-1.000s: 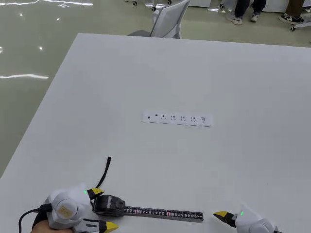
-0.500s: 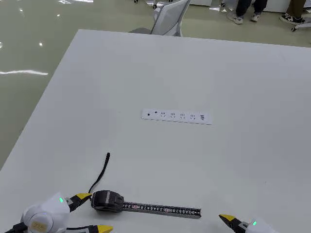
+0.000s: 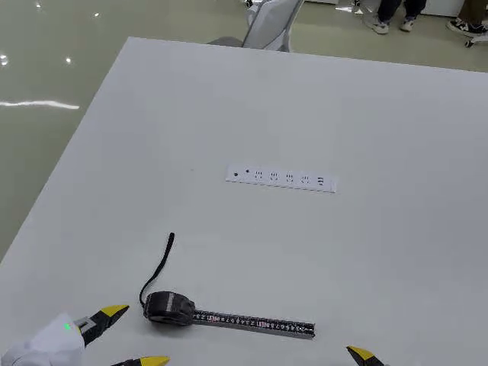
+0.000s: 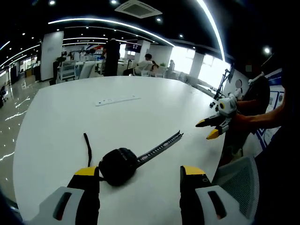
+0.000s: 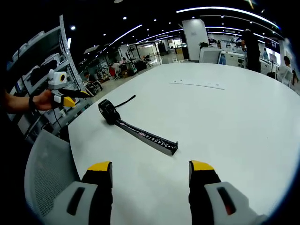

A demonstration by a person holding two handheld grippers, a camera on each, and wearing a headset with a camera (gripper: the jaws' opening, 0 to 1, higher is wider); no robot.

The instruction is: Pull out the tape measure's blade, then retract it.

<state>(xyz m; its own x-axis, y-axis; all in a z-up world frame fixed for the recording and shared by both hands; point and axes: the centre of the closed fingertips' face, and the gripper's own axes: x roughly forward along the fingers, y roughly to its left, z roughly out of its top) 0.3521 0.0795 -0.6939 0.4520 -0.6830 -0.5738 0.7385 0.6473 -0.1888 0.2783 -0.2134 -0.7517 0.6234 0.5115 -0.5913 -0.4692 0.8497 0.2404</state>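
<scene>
"What's the biggest thing from where you're standing?"

"The white desk (image 3: 381,114). A pale chair (image 3: 268,27) is pushed up to its far edge, beyond the power strip (image 3: 280,178). The strip itself lies flat about mid-desk."

"And the two tools?"

"Both are on the person's side of the power strip, down by the near edge. The left tool (image 4: 139,171) is out past the strip's left end, with its yellow-tipped jaws spread wide and nothing between them. The right tool (image 5: 150,166) is nearer the strip's right end. Its jaws are just as wide, and they're empty too."

"Where's the tape measure?"

"The tape measure (image 3: 169,307) sits on the desk between the power strip and the person. Its black case (image 4: 118,165) is a little left of the strip's left end. It's just ahead of the left tool's jaws but not touching them. The blade (image 3: 255,324) is out and lying flat. It runs roughly parallel to the strip and stops just short of level with its right end. The right tool is well apart from the blade's tip."

"Anything smaller?"

"A thin black strap (image 3: 158,267) trails from the case back toward the strip."

"Can you read any writing?"

"The blade has fine printed graduations, with a few red marks among the black. The figures are too small to read. If there's a brand on the case I can't make it out, and the marks on the strip are just sockets as far as I can tell."
</scene>
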